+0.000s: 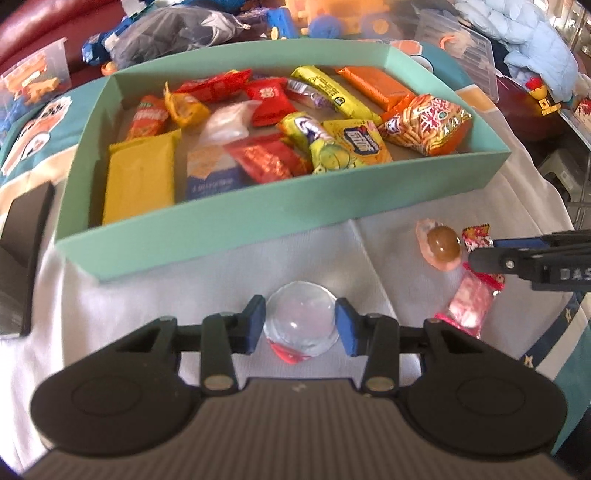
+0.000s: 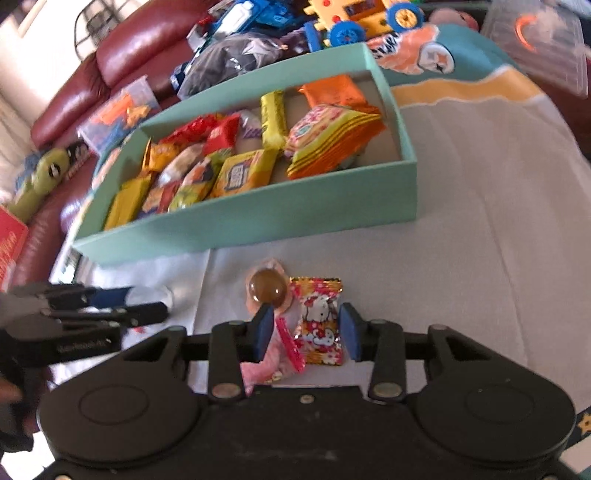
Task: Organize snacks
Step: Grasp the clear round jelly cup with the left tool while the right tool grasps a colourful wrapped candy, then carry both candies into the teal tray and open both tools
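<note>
A teal box (image 1: 236, 218) (image 2: 258, 218) full of snack packets stands on the white cloth. My left gripper (image 1: 301, 325) is open, its blue pads on either side of a clear domed jelly cup (image 1: 301, 323), apparently not pressing it. My right gripper (image 2: 306, 332) is open over a Hello Kitty packet (image 2: 320, 325), which lies between its fingers. A brown jelly cup (image 2: 267, 290) (image 1: 443, 245) and a pink candy bag (image 2: 275, 363) (image 1: 471, 304) lie just left of it. The right gripper also shows in the left wrist view (image 1: 476, 254), and the left gripper in the right wrist view (image 2: 147, 306).
Toys, a dark bag (image 1: 166, 33) and clear plastic bins (image 1: 465, 48) crowd the area behind the box. A red leather sofa (image 2: 110, 59) sits far left. A dark object (image 1: 22, 251) stands at the left edge of the cloth.
</note>
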Tool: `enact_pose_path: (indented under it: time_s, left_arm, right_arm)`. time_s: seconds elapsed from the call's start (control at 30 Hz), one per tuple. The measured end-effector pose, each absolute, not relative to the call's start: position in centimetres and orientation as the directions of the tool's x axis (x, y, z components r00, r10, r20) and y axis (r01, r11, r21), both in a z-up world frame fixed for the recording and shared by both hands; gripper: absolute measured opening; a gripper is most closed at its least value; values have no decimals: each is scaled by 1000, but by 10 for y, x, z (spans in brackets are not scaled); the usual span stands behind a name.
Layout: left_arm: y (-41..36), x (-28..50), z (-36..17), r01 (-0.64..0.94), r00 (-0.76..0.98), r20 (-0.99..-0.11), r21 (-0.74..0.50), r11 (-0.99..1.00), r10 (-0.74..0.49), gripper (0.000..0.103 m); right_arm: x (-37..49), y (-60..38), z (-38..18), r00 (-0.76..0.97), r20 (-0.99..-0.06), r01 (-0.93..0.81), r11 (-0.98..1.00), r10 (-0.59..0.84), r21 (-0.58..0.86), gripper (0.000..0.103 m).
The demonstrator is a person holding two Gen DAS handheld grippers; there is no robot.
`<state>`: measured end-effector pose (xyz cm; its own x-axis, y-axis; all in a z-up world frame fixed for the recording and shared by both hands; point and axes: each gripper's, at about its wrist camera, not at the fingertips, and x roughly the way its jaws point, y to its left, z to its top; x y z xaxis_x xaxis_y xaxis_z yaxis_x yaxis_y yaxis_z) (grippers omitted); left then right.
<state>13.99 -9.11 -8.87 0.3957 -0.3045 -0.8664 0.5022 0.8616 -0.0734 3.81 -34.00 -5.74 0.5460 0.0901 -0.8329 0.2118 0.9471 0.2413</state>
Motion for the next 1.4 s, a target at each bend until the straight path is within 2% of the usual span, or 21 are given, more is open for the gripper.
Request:
enact_pose_path:
  time_s: [0.07, 0.13, 0.17, 0.23, 0.43, 0.5, 0.53, 0.57, 0.7, 0.73, 1.07, 1.1, 1.2, 1.3, 1.4]
  left_arm:
    - [-87, 135, -88, 493, 398, -868, -72, 867, -298, 42]
    - [-84, 132, -87, 482, 407, -869, -59, 874, -283, 54]
    - [-83, 132, -87, 470, 415, -869, -49, 882, -269, 58]
    - [-79, 133, -88, 451, 418, -871, -48, 891, -259, 64]
    - [-89, 134, -92, 479, 434, -867, -8, 878, -245, 65]
    - [-96, 130, -93, 504, 450, -859, 19, 864, -243, 60]
    - [-98, 127, -92, 518, 451, -855, 17, 855, -256, 49]
    - [-99, 126, -91, 526, 446, -853, 6, 851, -270, 44]
    - [-95, 122, -88, 505, 441, -856, -12, 863, -269, 43]
    - [-92, 121, -87, 498, 440, -857, -16, 867, -269, 34]
    - [-82, 115, -82, 490, 434, -857, -34, 871, -278, 33]
    - [-82, 114, -83, 492, 436, -857, -28, 870, -274, 34]
    - [-81, 112, -88, 482, 429, -870, -7, 876, -244, 47]
    - [-75, 107, -85, 481, 439, -862, -12, 876, -253, 35]
    - [-72, 105, -81, 468, 460, -853, -5, 884, -249, 35]
  right_arm:
    - [41, -332, -57, 544, -837, 199, 962, 52, 189, 39]
    - [43, -324, -57, 547, -837, 178, 976, 6, 124, 23]
    - [43, -318, -59, 552, -833, 160, 984, -29, 72, 19]
    - [42, -310, -60, 568, -821, 129, 991, -52, 26, 19]
    - [36, -323, -60, 578, -816, 178, 978, -17, 106, 20]
    - [38, -323, -61, 580, -814, 183, 977, -15, 113, 20]
    - [37, -323, -61, 583, -812, 183, 977, -19, 109, 20]
    - [37, -321, -61, 586, -810, 181, 978, -25, 101, 20]
    - [33, -320, -58, 592, -806, 185, 978, -34, 95, 19]
    - [32, -323, -56, 599, -800, 194, 975, -30, 109, 19]
    - [23, -336, -39, 637, -771, 234, 958, -24, 163, 19]
    - [22, -336, -40, 636, -771, 235, 958, -23, 166, 19]
    - [20, -337, -40, 629, -778, 235, 957, -16, 171, 19]
    - [19, -336, -41, 626, -779, 241, 954, -13, 178, 19]
    - [19, -335, -41, 629, -778, 243, 953, -10, 184, 19]
